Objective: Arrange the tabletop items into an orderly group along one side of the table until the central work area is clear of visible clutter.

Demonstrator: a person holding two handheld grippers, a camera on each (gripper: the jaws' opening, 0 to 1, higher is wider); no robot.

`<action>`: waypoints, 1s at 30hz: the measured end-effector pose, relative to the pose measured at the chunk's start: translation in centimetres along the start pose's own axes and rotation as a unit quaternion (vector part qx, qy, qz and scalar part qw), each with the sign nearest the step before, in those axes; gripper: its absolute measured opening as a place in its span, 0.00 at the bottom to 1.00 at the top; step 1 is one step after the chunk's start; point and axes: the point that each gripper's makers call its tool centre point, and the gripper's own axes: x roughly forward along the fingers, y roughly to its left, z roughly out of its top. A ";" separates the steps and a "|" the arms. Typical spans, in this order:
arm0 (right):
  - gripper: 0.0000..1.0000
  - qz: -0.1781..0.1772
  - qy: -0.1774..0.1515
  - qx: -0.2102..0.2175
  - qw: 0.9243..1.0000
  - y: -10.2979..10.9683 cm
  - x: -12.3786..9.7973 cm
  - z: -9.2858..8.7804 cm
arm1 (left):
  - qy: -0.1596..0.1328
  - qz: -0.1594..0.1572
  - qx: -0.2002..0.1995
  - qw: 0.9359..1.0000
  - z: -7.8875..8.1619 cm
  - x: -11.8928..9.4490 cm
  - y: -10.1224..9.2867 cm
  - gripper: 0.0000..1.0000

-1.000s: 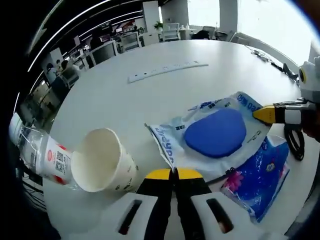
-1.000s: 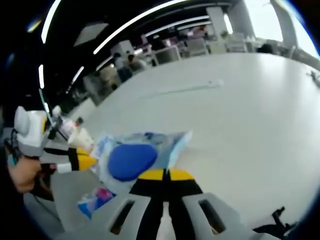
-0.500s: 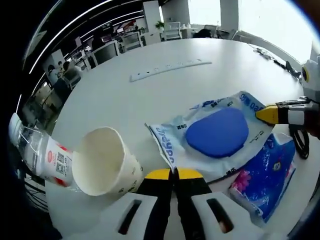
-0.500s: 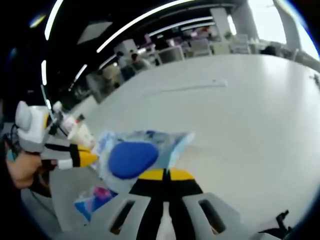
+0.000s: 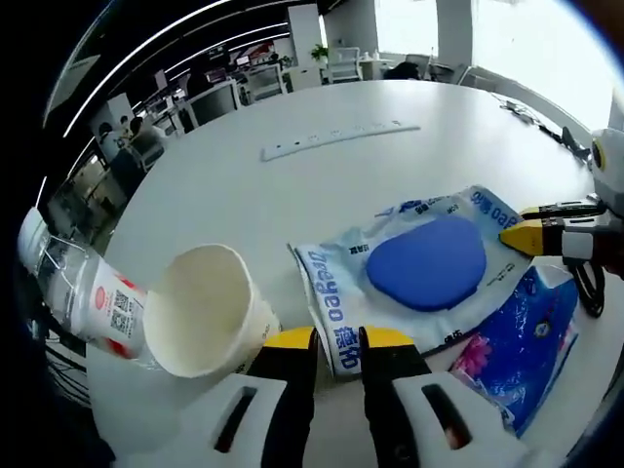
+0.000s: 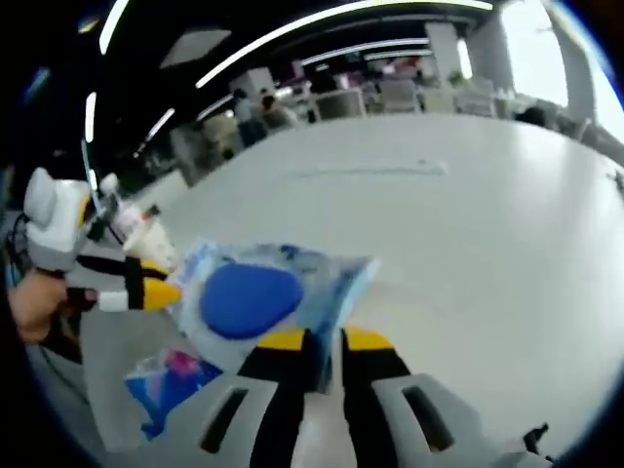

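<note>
wipes pack [image 5: 419, 265] edge between slightly parted left hand-held gripper [image 5: 336, 338] jaws.

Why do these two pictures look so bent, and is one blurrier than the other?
Fisheye lenses curve both views, bowing the table's edge. The left gripper view is sharp: print on the wipes pack is crisp. The right gripper view is softer, smearing that pack. Bright windows wash out the top right of both.

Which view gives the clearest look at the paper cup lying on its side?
The left gripper view: the paper cup lies close, open mouth toward the camera, beside the plastic bottle. In the right gripper view the cup cannot be made out.
</note>
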 end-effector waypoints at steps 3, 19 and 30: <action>0.38 -0.003 -0.003 0.009 1.000 0.0 0.1 0.0 | -0.003 0.010 0.009 1.000 0.1 -0.2 0.3 0.23; 0.58 -0.016 -0.029 0.021 0.999 0.5 -1.9 0.1 | -0.039 0.000 0.016 0.999 1.0 -2.6 -1.6 0.34; 0.58 -0.018 -0.053 0.029 0.998 0.9 -5.5 -0.7 | -0.103 -0.035 -0.016 0.994 0.6 -7.9 -4.7 0.36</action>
